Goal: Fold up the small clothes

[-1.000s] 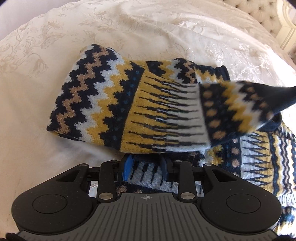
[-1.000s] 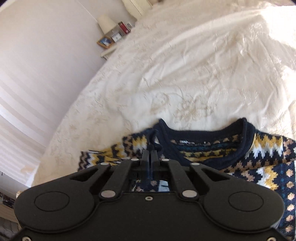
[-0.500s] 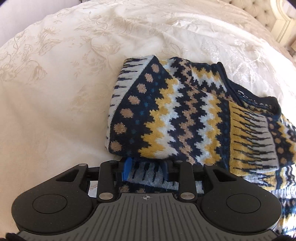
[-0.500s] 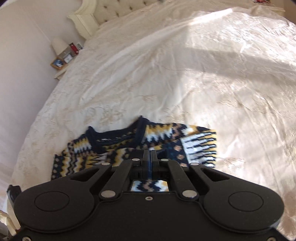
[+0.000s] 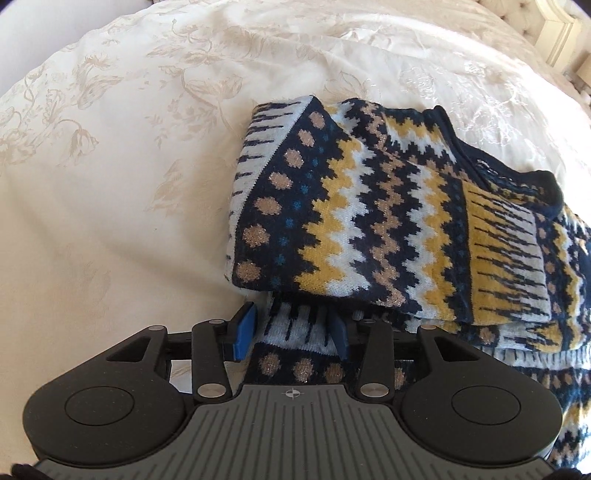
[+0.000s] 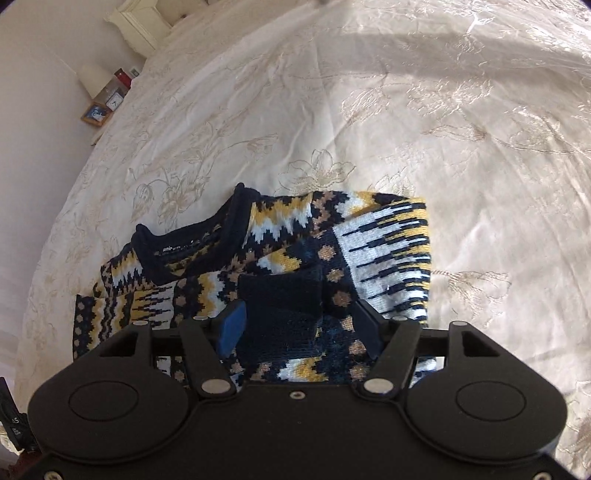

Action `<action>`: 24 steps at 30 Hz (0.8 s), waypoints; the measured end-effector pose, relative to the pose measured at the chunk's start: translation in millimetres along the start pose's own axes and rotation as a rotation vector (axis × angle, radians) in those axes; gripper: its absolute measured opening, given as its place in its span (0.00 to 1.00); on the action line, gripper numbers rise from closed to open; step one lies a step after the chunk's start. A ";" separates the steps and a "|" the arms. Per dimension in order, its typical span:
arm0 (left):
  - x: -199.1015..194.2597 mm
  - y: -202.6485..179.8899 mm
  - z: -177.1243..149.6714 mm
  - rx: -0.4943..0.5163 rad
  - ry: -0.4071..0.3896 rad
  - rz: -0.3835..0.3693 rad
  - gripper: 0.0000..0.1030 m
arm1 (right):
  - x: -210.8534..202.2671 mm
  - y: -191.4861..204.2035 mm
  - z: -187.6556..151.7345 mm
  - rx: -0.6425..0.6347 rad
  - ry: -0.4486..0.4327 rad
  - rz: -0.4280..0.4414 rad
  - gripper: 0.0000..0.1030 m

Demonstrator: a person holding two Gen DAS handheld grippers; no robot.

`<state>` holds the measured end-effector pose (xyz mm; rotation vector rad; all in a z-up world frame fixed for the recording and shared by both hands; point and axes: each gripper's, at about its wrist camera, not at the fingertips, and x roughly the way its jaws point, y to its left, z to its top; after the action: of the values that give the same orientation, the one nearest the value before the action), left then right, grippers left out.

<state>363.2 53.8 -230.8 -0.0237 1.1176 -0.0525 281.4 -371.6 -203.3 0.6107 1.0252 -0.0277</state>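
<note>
Nearest the left wrist camera, the left claw (image 5: 291, 330) has its blue-padded fingers spread apart, with a strip of the navy, mustard and white zigzag-knit sweater (image 5: 373, 221) lying loosely between them; it grips nothing. A second ago those fingers were pinched on the fabric and a flap hung in the air; now that flap lies flat across the garment. The right claw (image 6: 297, 326), tightly closed half a second ago, has likewise opened wide, and its fingers straddle a dark navy ribbed cuff (image 6: 284, 295) without clamping it.

Both releases suggest that one fold has just been laid down and let go. The sweater rests as a compact, layered bundle on the bed, its navy neckline (image 6: 192, 240) showing at the far edge, so the folding looks well along, with perhaps a final fold or some smoothing left.

Beyond the garment spreads the cream bedspread embroidered with pale gold flowers (image 5: 122, 155), glossy and lightly wrinkled in the sunlight. Farther off, the right view shows a cream headboard post (image 6: 138, 22), a pale wall, and a small bedside shelf with a lamp and framed pictures (image 6: 105, 96).
</note>
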 end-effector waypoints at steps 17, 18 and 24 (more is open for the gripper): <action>-0.3 -3.0 0.9 0.014 0.007 0.002 0.41 | -48.4 4.6 4.4 -0.044 -0.102 -0.102 0.13; -1.3 -3.9 1.8 0.024 0.013 0.003 0.41 | -39.1 -1.9 3.0 -0.046 -0.074 -0.121 0.14; -33.7 -9.8 6.6 0.104 -0.010 0.010 0.40 | -19.4 -6.7 -4.0 -0.020 -0.040 -0.212 0.37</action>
<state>354.2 45.8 -197.2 0.0747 1.1038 -0.1014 265.8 -380.3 -192.2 0.4800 1.0468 -0.2148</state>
